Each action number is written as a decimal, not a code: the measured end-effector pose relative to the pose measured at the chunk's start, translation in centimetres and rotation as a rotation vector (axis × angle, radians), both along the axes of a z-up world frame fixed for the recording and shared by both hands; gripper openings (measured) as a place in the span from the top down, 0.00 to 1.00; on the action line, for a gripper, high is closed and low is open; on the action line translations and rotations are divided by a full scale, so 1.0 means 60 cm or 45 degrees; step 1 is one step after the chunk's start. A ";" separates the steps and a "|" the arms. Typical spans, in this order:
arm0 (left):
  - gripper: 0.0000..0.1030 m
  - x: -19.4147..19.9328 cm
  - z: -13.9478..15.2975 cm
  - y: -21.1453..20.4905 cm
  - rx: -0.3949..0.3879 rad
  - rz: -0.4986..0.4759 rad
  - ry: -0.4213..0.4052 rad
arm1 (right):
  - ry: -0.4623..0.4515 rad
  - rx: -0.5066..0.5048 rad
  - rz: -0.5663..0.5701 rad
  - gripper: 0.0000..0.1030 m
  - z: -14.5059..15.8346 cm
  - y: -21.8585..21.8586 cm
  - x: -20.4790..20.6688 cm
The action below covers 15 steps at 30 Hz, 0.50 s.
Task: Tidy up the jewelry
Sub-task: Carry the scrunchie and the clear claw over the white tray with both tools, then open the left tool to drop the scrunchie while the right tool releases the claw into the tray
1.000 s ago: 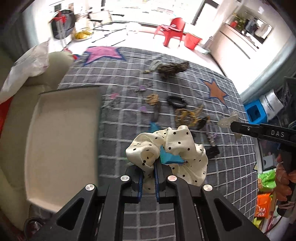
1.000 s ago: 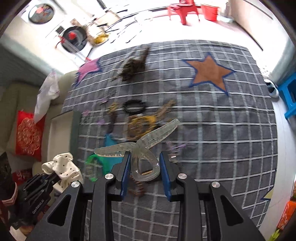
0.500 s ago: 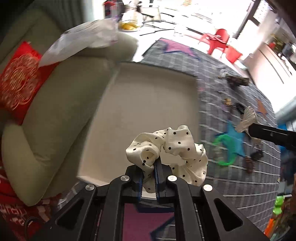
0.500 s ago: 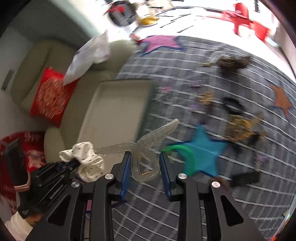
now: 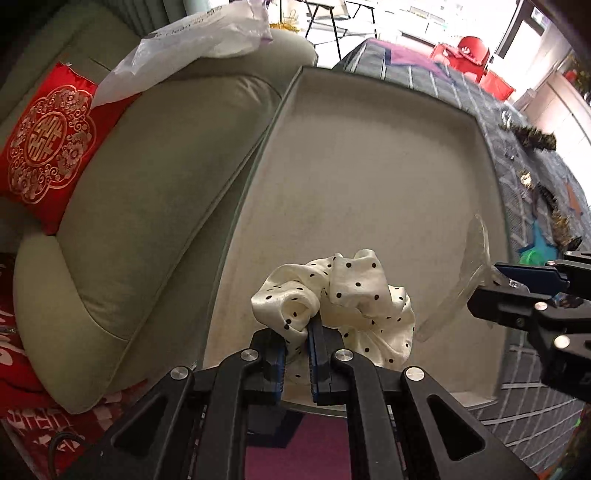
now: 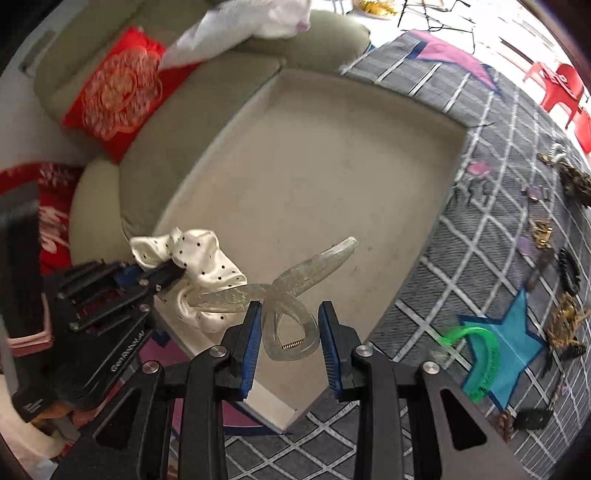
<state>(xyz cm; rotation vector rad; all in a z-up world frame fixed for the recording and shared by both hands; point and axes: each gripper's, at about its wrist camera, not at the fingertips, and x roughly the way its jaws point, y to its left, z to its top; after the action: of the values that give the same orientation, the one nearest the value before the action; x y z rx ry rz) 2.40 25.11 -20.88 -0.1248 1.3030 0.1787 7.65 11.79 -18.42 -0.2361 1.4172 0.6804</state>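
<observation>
My left gripper [image 5: 298, 334] is shut on a cream scrunchie with black dots [image 5: 343, 291], hanging over the near end of a shallow beige tray [image 5: 369, 155]. My right gripper [image 6: 290, 325] is shut on a clear glittery hair clip [image 6: 291, 291], also above the tray [image 6: 314, 155] near its front corner. In the right wrist view the left gripper [image 6: 162, 275] and scrunchie [image 6: 199, 258] sit at left, close beside the clip. The left wrist view shows the right gripper [image 5: 491, 280] at right with the clip [image 5: 469, 266].
The tray lies on a grey checked cloth [image 6: 480, 258] that carries a green hair clip [image 6: 480, 358], dark and gold hair pieces [image 6: 565, 321] and small clips. A pale green sofa [image 5: 155, 177] with a red cushion [image 5: 48, 144] and a white plastic bag [image 5: 199, 33] stands left of the tray.
Both grippers have swung left from over the cloth and its scattered pieces to above the tray, carrying the scrunchie and the clear clip. They now hang lower and closer together.
</observation>
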 end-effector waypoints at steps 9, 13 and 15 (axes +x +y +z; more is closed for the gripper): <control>0.88 -0.004 -0.017 -0.004 0.040 -0.008 0.014 | 0.031 -0.101 0.056 0.68 -0.039 0.004 -0.007; 0.51 -0.003 -0.014 -0.007 0.077 0.001 0.009 | 0.060 -0.135 0.046 0.67 -0.052 0.017 0.003; 0.46 -0.007 -0.008 -0.007 0.104 0.011 -0.013 | 0.065 -0.130 0.042 0.66 -0.053 0.020 0.007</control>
<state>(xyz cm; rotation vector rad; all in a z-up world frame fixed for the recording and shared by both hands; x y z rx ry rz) 2.01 24.67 -21.36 -0.0618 1.2830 0.2378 8.04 13.01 -21.58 -0.3247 1.5016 0.6452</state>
